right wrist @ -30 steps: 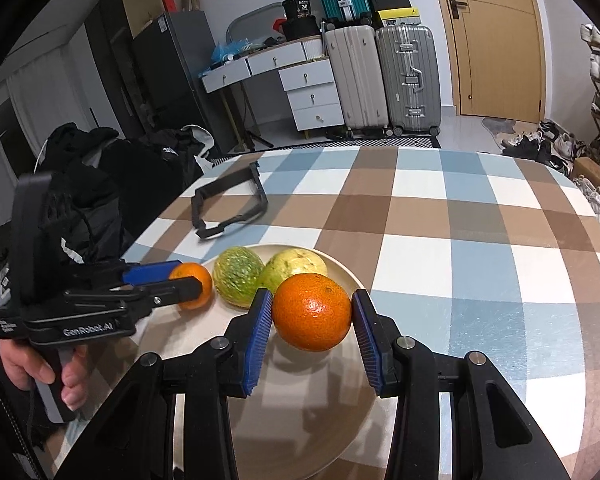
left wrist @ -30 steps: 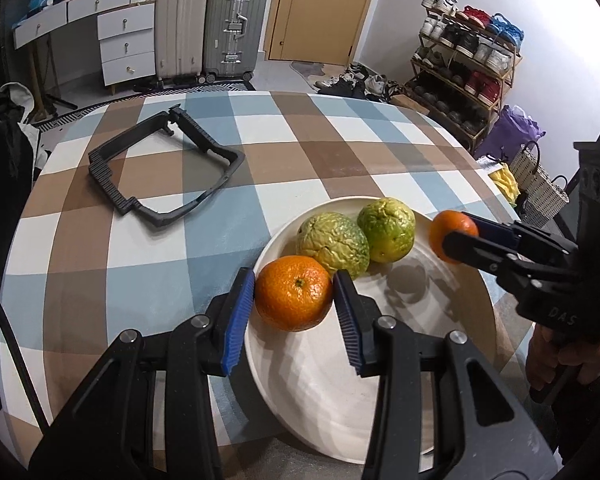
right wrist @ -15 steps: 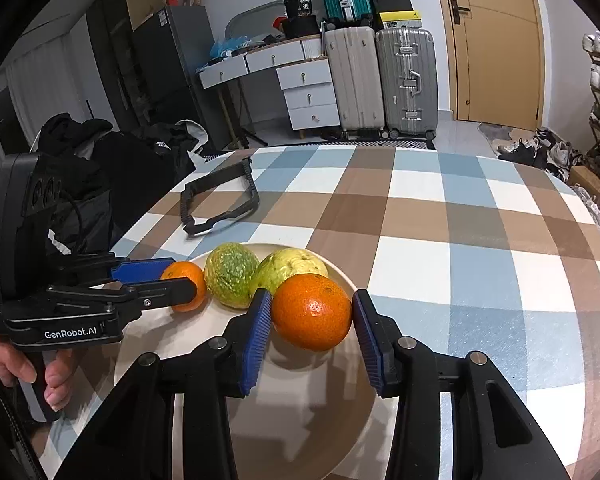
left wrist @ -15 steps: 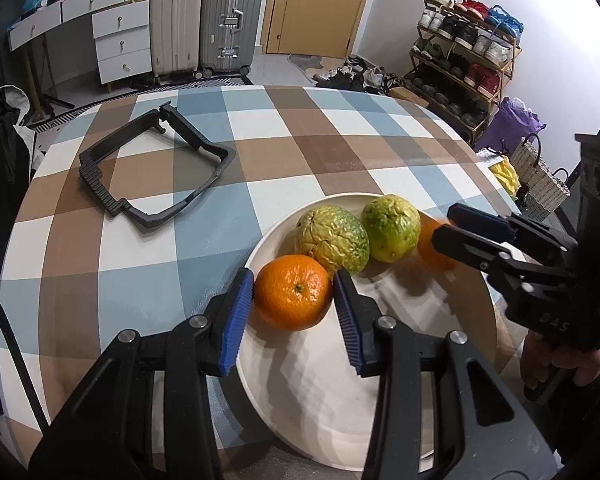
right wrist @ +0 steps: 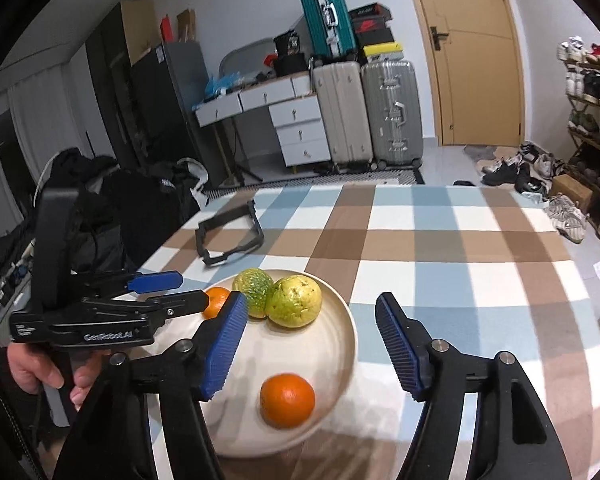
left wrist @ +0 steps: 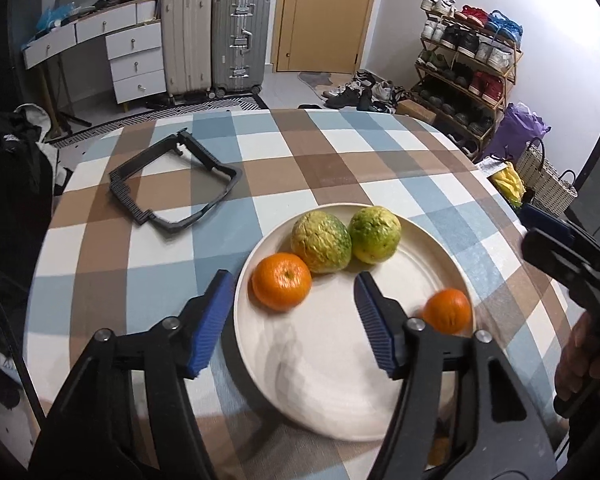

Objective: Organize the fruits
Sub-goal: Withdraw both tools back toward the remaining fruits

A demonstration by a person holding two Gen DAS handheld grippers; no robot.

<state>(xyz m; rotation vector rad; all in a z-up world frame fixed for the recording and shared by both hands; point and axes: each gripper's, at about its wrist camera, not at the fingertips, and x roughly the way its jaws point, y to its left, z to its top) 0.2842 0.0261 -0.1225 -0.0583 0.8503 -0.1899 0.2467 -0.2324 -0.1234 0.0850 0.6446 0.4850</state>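
Blocking pt of 2nd orange [left wrist: 448, 310]: spread left claw [left wrist: 292, 320] finger; 1st orange [left wrist: 282, 281] clear.

A plate [left wrist: 452, 256] rests on the table [left wrist: 340, 168], ahead of both tongs. Four fruits lie on it. Seen from the left gripper [left wrist: 290, 322], one orange [left wrist: 282, 281] sits just ahead between the spread fingers, touching the first bumpy fruit [left wrist: 321, 243] behind it; the second bumpy fruit [left wrist: 375, 234] lies just right of that one. The other orange [left wrist: 447, 310] lies near the plate's right rim, beyond the right finger. A frame [left wrist: 172, 184] lies on the table well apart, ahead and left. From the right gripper [right wrist: 310, 346], that second orange [right wrist: 287, 400] lies between its spread fingers
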